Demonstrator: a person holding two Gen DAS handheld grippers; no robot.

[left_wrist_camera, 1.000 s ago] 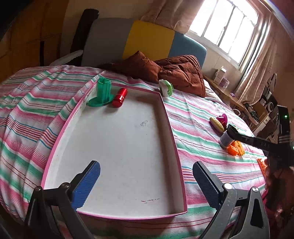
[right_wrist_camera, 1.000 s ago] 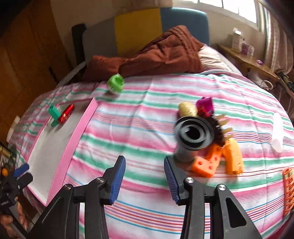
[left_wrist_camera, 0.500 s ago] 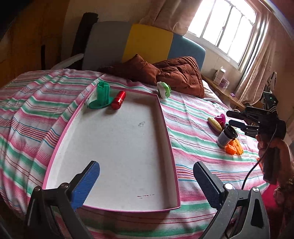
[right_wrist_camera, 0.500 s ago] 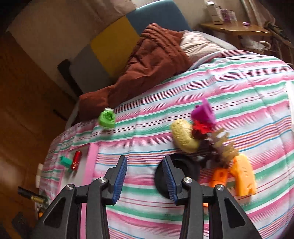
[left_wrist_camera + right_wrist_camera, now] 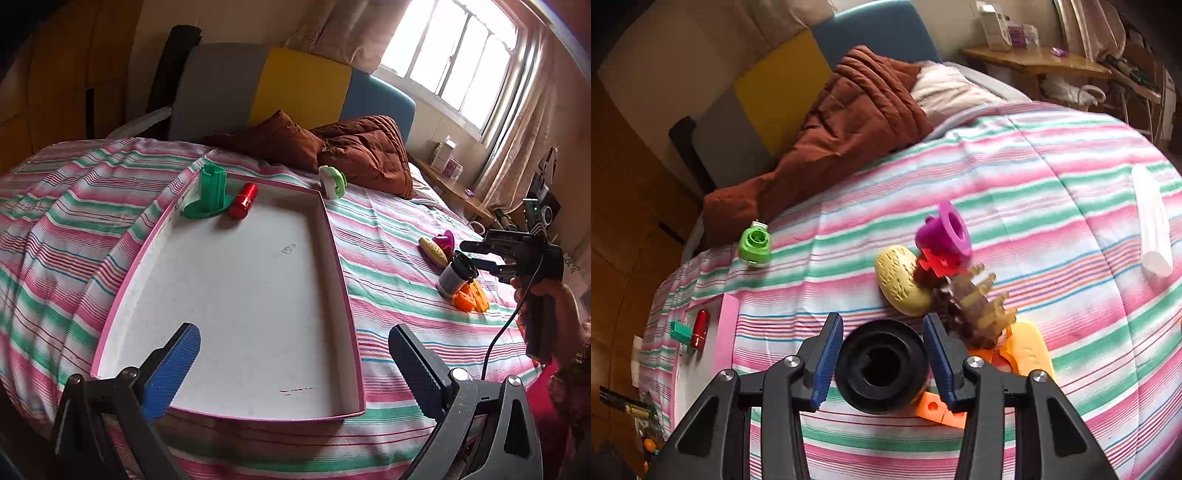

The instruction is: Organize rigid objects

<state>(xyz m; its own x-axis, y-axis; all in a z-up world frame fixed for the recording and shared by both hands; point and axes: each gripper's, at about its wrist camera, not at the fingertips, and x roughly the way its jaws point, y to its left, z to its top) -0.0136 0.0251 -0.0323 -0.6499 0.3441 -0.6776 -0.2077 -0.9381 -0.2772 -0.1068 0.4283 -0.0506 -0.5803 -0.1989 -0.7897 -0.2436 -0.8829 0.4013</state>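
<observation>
A bed covered with a pink, green and white striped sheet (image 5: 384,236) carries everything. A shallow white cardboard tray with a pink rim (image 5: 334,236) lies flat on it. Beyond the tray's far corner rests a small green-and-white plastic piece (image 5: 332,181), and behind that a rumpled brown quilt (image 5: 365,155) against the headboard. Well to the tray's right sits a cluster: a yellow oval plastic piece (image 5: 899,284), a magenta plastic cup on its side (image 5: 947,232), a brown toothed comb-like piece (image 5: 975,302), orange plastic blocks (image 5: 1030,350) and a black-topped grey cylinder (image 5: 456,275). Farther right still lies a white plastic tube (image 5: 1150,229).
</observation>
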